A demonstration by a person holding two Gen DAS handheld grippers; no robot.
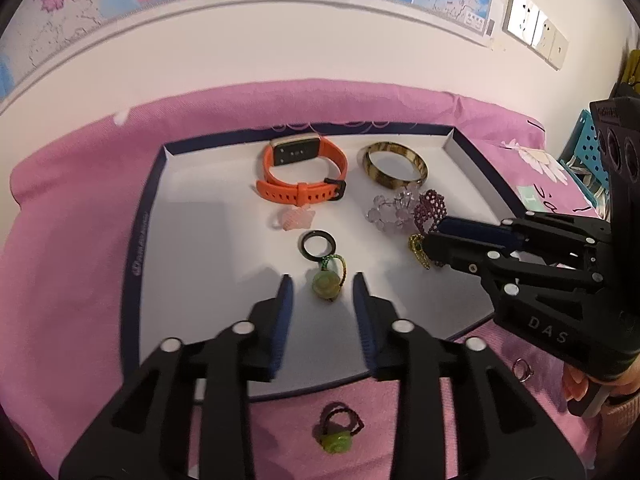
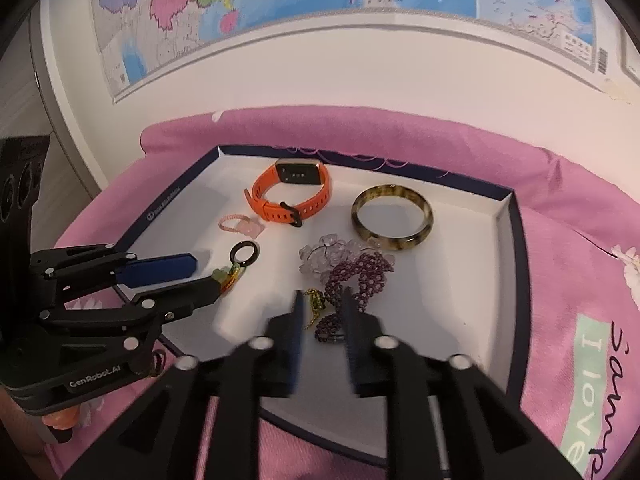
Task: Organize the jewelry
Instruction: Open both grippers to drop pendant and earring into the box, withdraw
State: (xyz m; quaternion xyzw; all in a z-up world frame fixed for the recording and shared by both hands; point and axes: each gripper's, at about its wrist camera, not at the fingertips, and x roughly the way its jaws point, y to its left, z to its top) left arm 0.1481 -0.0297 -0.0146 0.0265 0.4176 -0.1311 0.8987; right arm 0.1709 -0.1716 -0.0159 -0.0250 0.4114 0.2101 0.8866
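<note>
Left gripper [image 1: 323, 282] wide, straddling jade charm [image 1: 326, 286] for pickup; right gripper [image 2: 323, 300] open over purple beads [image 2: 360, 276], lined up; tray [image 1: 136, 240] collecting pieces.

A pink cloth [image 1: 80, 200] covers the surface, printed with white flowers and dark lettering towards its right side. Behind the cloth rises a pale wall [image 1: 280, 52]. High on that wall, above the cloth, hangs a coloured map [image 2: 280, 8] in blues, pinks and yellows. To the right of the map sit white wall sockets [image 1: 534, 28]. Just off the cloth's right edge stands a teal perforated rack [image 1: 586, 148].
</note>
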